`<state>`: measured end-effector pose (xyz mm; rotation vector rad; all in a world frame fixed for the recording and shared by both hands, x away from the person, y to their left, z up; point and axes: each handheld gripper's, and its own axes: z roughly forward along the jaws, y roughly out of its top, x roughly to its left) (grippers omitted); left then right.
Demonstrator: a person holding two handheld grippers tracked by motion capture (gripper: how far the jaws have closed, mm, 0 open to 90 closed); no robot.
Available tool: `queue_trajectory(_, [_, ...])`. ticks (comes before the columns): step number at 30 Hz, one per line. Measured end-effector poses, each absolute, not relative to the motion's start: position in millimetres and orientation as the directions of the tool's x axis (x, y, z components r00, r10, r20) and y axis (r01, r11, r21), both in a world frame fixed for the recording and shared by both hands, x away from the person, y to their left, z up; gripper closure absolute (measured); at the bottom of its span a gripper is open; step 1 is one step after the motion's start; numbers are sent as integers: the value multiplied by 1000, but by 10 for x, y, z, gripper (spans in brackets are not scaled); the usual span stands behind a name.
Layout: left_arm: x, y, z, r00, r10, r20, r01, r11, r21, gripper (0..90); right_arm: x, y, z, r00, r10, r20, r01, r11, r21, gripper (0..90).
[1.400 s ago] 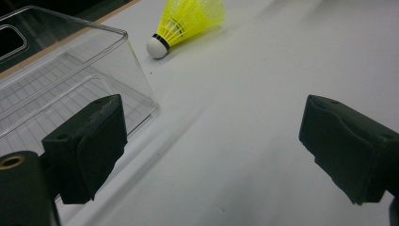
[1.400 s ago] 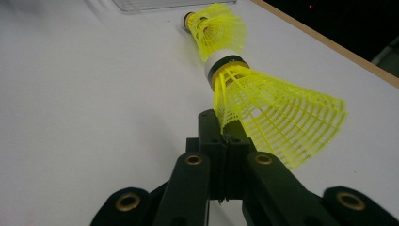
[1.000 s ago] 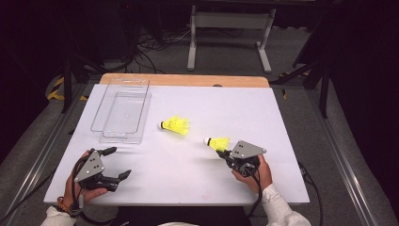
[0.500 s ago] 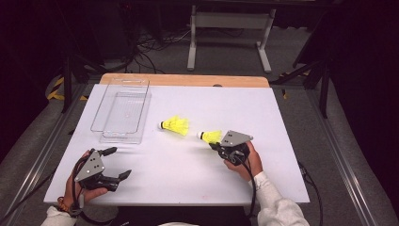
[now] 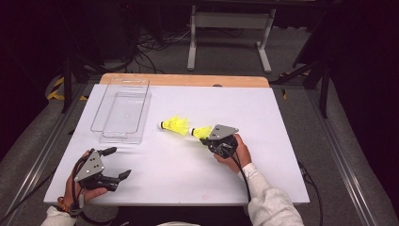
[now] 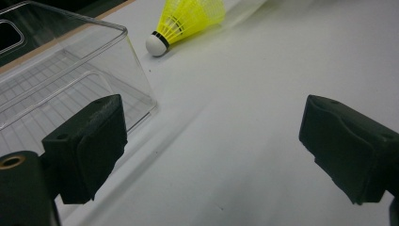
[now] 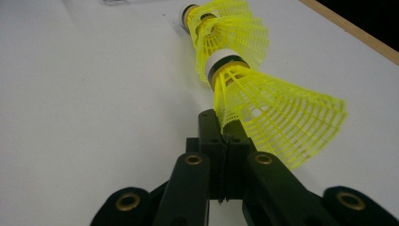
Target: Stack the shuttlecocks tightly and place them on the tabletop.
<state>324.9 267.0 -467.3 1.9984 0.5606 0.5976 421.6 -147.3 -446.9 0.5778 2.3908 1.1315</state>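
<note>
Carried leftward across the bench since a second ago, right tongs pinching one shuttlecock beside the lying shuttlecock, likely binward; left tongs agape, empty.

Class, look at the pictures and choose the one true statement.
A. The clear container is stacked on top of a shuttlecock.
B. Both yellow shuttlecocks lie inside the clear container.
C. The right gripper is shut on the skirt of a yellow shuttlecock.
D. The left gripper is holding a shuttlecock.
C: in the right gripper view the right gripper has its jaws closed on the mesh skirt of the held shuttlecock.
</note>
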Motion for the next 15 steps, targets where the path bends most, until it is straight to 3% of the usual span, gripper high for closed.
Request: queue_trajectory(15, [3248,2680,-4673,779,601,178,143,-447,883,92,4439,-1130,-4530,-832,514,-210,194,623,758,900])
